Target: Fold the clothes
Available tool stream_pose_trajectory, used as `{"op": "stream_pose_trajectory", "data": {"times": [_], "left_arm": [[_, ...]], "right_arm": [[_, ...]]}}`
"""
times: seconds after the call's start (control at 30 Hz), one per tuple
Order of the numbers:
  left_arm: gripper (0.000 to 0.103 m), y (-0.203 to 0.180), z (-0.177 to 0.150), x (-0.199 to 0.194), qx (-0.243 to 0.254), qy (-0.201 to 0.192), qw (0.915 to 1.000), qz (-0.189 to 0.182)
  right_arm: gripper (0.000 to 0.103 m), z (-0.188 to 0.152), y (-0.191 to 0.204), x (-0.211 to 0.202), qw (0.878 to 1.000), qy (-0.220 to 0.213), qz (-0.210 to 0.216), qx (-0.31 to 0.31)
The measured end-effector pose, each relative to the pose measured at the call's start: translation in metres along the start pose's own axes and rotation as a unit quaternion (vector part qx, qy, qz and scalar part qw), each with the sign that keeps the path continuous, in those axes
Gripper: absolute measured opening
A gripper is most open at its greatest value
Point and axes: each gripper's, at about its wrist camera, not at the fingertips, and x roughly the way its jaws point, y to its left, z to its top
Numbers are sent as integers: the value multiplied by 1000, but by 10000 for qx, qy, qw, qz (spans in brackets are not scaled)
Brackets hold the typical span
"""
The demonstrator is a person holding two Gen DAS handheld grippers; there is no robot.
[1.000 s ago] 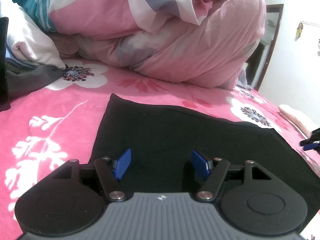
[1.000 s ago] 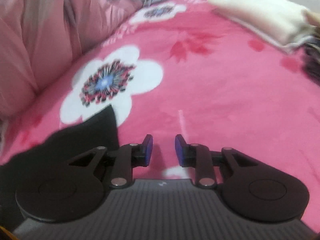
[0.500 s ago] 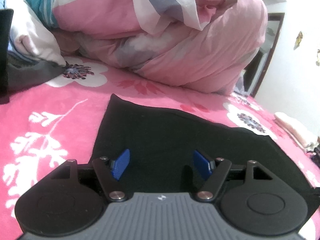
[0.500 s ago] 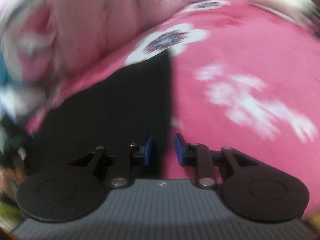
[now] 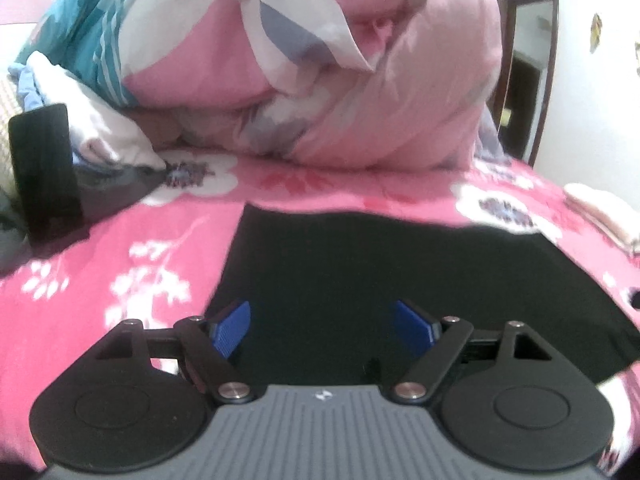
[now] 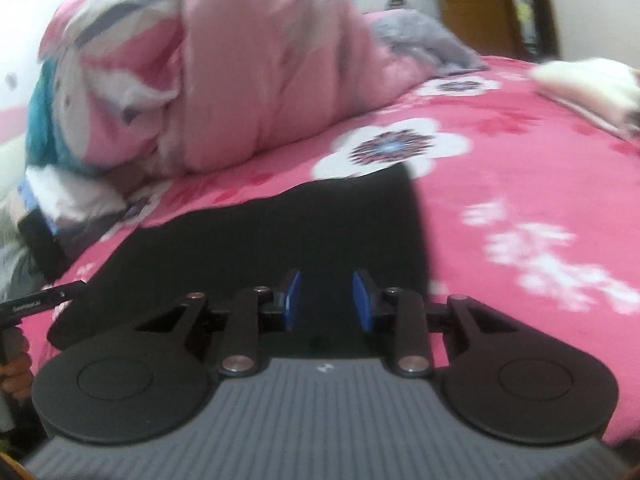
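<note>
Black garment lies flat on the bed, long axis left–right; left claw spread wide over its near-left corner, right claw part-spread — both empty.

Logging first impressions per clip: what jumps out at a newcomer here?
A black garment lies spread flat on the pink floral bedsheet, with both open grippers, left and right, over its near edge. Behind it a bulky pink duvet is heaped.

Black garment (flat) lies on pink bed.
</note>
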Motion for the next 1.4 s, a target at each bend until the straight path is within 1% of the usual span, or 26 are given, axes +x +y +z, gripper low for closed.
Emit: {"op": "stream_pose_trajectory", "data": {"times": [0.07,0.1,0.13,0.17,0.2,0.27,0.3,0.4,0.53,0.63,0.7,0.77,0.83,0.97,1.03,1.07,1.2,1.3,1.33,1.4], "left_arm": [[81,-5,-10,0,118,110,9998,135],[81,-7,-15,1,167,193,9994,243],[81,-7,-19,3,193,290,9987,376],[81,-7,-22,5,189,395,9976,528],[81,-6,-25,6,182,472,9966,656],[81,-4,-26,1,148,450,9964,709],[81,-3,-26,-1,150,481,9961,731],[81,1,-28,-7,213,570,9952,768],[81,4,-32,-21,284,589,9939,890],[82,7,-32,-36,310,516,9919,1122],[82,8,-28,-47,308,350,9918,1192],[82,8,-22,-55,293,150,9927,1159],[84,4,-16,-56,273,34,9938,1080],[84,-11,-6,-43,265,-12,9967,764],[84,-22,-4,-33,336,-12,9974,637],[84,-28,-5,-29,406,7,9974,591],[84,-42,-13,-8,617,192,9972,367],[84,-44,-25,1,618,458,9968,237],[85,-42,-29,2,612,537,9964,221],[86,-37,-37,-2,598,474,9970,139]], "right_arm": [[29,-6,18,17,9996,54,-19,-265],[32,-10,27,25,9991,77,-48,-408],[40,-18,31,31,9982,80,-143,-572],[42,-27,35,33,9974,56,-209,-689],[44,-36,38,35,9963,2,-267,-811],[46,-50,42,32,9928,-295,-322,-1115],[47,-54,45,31,9904,-365,-366,-1280],[49,-56,46,30,9889,-459,-386,-1359],[52,-55,37,31,9914,-496,-196,-1192],[56,-55,36,31,9919,-497,-127,-1162],[58,-53,37,30,9926,-468,-97,-1120],[60,-51,38,29,9932,-440,-68,-1079],[65,-49,39,28,9938,-411,-38,-1037],[68,-44,41,26,9948,-358,35,-956],[68,-34,49,21,9947,-370,190,-936],[69,-28,53,19,9944,-383,246,-956],[78,-18,81,28,9885,-393,111,-1456],[80,-24,93,45,9880,-72,132,-1538],[80,-30,95,43,9877,17,67,-1564],[81,-40,100,41,9866,194,-62,-1617]]}}
